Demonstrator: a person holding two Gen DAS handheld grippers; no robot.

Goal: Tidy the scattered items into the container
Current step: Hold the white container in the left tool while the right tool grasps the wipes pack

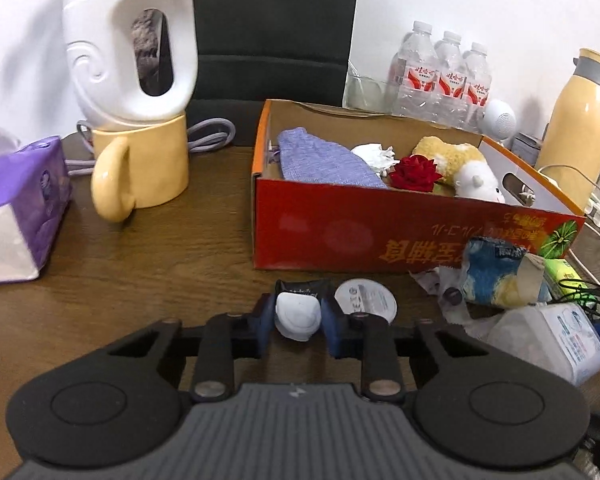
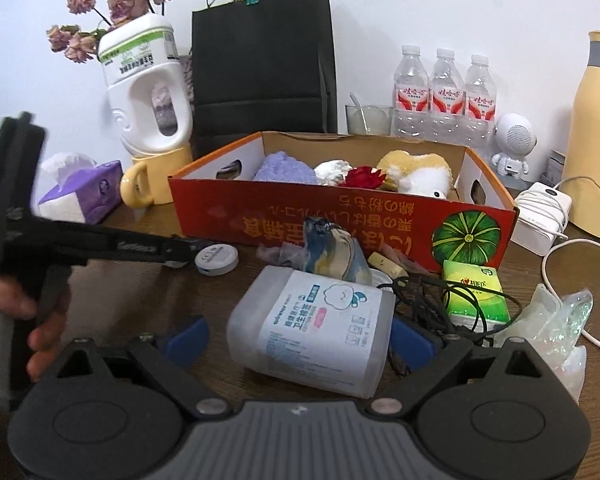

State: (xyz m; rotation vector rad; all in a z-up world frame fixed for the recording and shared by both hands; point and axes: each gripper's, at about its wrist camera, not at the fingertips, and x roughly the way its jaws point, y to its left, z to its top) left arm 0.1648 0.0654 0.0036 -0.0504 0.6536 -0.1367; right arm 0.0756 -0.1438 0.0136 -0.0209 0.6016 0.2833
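Note:
On the brown table, my left gripper is shut on a small white pod-shaped item, its blue pads touching both sides. A round white tin lies just right of it. The red cardboard box beyond holds a purple cloth, a red rose and a plush toy. My right gripper stands open around a wet-wipes pack, with a gap at the left pad. Seen from the right wrist, the left gripper reaches in beside the tin.
A blue-yellow pouch, green tissue pack, tangled black cable and clear plastic bag lie before the box. A yellow mug, purple tissue box, water bottles, yellow flask and white charger stand around.

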